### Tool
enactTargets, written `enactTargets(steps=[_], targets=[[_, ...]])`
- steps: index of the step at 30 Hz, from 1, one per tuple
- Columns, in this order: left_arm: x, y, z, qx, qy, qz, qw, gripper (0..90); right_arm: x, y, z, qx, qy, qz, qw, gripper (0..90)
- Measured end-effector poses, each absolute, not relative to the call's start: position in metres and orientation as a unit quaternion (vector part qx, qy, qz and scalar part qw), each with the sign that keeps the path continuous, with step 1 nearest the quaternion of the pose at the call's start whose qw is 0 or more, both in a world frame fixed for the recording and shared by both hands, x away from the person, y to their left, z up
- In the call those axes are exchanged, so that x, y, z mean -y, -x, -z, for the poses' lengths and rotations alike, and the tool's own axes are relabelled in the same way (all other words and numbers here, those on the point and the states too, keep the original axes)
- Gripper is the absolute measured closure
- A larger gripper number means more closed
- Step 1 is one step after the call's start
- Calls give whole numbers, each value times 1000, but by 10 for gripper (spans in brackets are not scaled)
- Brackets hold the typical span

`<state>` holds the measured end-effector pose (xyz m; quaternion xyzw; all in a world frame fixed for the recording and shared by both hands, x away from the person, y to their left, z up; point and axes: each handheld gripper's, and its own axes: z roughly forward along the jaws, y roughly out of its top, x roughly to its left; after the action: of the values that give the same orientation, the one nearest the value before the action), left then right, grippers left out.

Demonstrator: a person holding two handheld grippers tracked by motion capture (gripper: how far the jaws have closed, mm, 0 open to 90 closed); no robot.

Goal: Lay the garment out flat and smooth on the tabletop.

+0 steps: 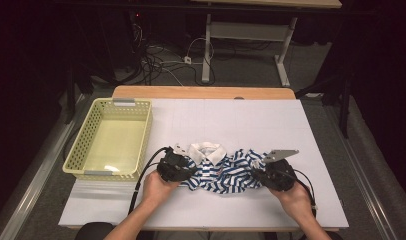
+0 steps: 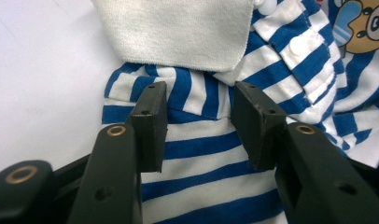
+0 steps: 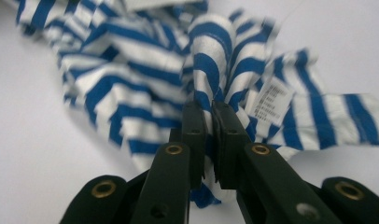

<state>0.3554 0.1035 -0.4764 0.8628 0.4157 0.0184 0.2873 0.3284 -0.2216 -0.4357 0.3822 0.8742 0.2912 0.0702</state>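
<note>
A small blue-and-white striped shirt (image 1: pixel 222 173) with a white collar (image 1: pixel 207 151) lies crumpled on the white table (image 1: pixel 241 117). My left gripper (image 1: pixel 185 167) rests at the shirt's left end. In the left gripper view it (image 2: pixel 199 100) stands open, its jaws either side of striped cloth (image 2: pixel 197 144) just below the collar (image 2: pixel 178 32), and the pads do not press on it. My right gripper (image 1: pixel 259 175) is at the shirt's right end. In the right gripper view it (image 3: pixel 209 109) is shut on a raised fold of the shirt (image 3: pixel 215 56), beside a white label (image 3: pixel 271 100).
A yellow perforated basket (image 1: pixel 143 140) stands empty at the table's left, close to my left hand. A printed cartoon patch (image 2: pixel 365 23) shows on the shirt's front. Behind the table are cables on the floor (image 1: pixel 161 62) and a desk frame (image 1: pixel 251 32).
</note>
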Motion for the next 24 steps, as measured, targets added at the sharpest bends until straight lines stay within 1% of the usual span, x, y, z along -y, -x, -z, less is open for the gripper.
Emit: enactTargets(steps=[5, 7, 10, 13, 15, 17, 20, 24], targets=[[-103, -355, 476, -416, -863, -20, 287, 540, 224, -308, 445, -881, -376, -283, 53, 846], [-103, -355, 476, -418, -862, -20, 286, 540, 223, -306, 445, -882, -372, -285, 53, 816], [-103, -355, 475, -417, -862, -19, 287, 540, 222, -310, 436, -875, -375, -301, 61, 757], [-104, -355, 474, -418, -860, -23, 290, 540, 219, -319, 419, -862, -375, -332, 80, 713], [-105, -355, 472, -420, -858, -25, 294, 539, 213, -328, 409, -859, -368, -343, 95, 713], [-106, -355, 472, -422, -857, -27, 294, 528, 203, -340, 405, -861, -359, -347, 96, 703], [-109, -357, 472, -427, -855, -29, 293, 508, 183, -360, 410, -871, -348, -337, 78, 693], [-113, -361, 474, -437, -851, -29, 288, 502, 161, -383, 430, -885, -350, -301, 62, 677]])
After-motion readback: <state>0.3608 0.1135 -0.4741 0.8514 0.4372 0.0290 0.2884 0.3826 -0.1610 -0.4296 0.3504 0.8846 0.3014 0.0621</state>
